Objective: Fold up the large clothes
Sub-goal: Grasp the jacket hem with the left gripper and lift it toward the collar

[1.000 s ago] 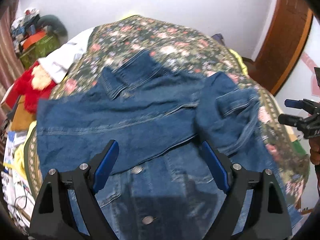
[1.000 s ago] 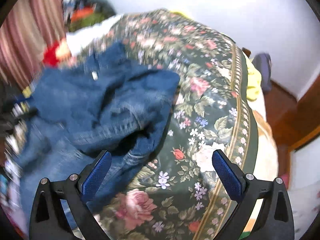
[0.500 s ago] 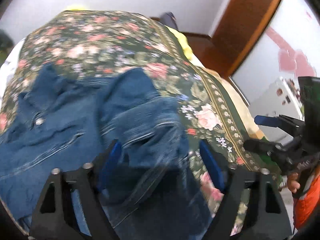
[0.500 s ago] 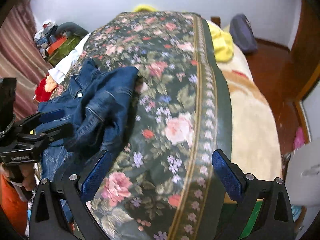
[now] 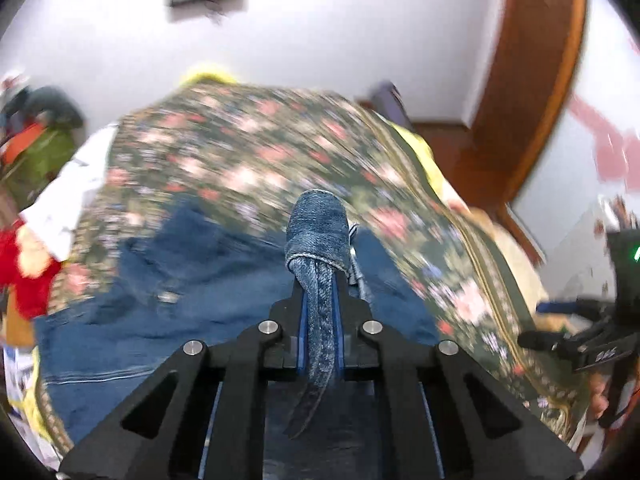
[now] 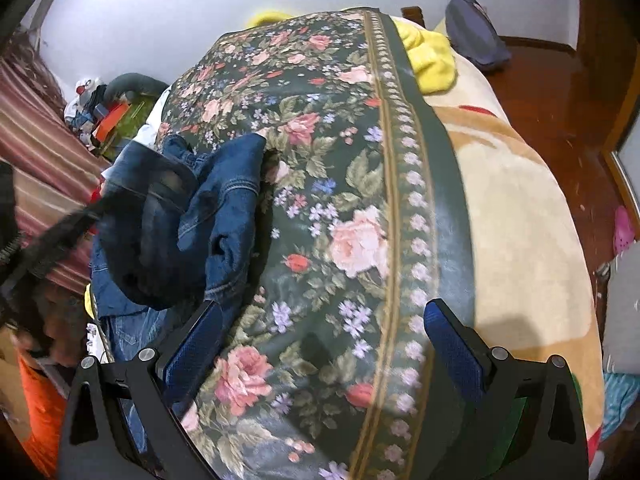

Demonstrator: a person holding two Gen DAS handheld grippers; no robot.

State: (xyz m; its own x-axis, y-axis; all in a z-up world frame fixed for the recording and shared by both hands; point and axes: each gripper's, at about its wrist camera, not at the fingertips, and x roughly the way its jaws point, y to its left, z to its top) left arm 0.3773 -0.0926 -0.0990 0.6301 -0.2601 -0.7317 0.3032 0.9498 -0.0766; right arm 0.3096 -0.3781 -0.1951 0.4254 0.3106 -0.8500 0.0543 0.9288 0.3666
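Note:
A blue denim jacket [image 5: 208,292] lies on the floral bedspread [image 5: 256,152]. My left gripper [image 5: 319,304] is shut on a fold of the jacket's denim [image 5: 318,232], which sticks up between its jaws, lifted above the rest of the jacket. In the right wrist view the jacket [image 6: 224,208] lies bunched at the left of the bedspread [image 6: 352,184], with the lifted part blurred. My right gripper [image 6: 322,340] is open and empty above the bedspread, to the right of the jacket. It also shows in the left wrist view [image 5: 568,328].
A beige blanket [image 6: 520,220] covers the bed's right side, with a yellow cloth [image 6: 432,60] and a grey bag [image 6: 476,32] at its far end. Clutter and a red toy [image 5: 24,264] lie left of the bed. A wooden floor [image 6: 560,92] is at the right.
My left gripper has closed on a fold of the jacket and lifted it. My right gripper has stayed open, shifting little over the bedspread.

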